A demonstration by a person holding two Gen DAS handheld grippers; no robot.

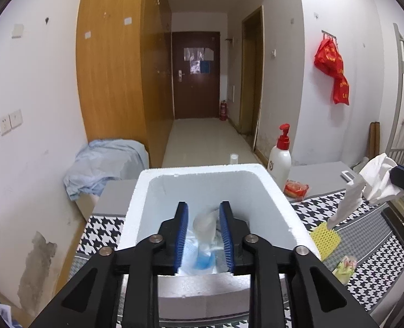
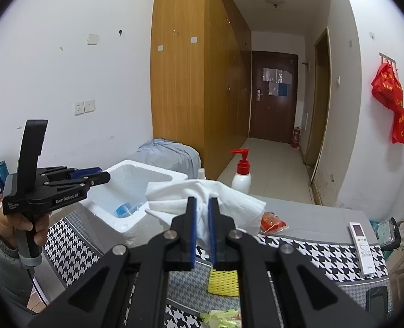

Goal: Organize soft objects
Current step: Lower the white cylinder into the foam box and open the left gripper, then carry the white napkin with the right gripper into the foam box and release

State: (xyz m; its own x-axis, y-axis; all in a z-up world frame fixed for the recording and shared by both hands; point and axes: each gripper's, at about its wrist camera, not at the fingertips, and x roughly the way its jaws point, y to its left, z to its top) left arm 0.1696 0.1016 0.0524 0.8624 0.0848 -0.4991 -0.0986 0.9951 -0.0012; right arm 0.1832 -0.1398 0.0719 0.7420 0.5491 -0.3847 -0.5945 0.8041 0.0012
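Left tool (image 2: 92,176), side lettering "GenRobot.AI"

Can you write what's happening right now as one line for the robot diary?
left gripper: open over foam box, clear-and-blue plastic item between jaws | right gripper: shut on white cloth, not yet boxed

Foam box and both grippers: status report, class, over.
Left gripper open over foam box, plastic bag inside. Right gripper shut on white cloth. Nothing blocking box.

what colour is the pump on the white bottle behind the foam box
Red. The pump tops the white bottle; the right wrist view shows it best.
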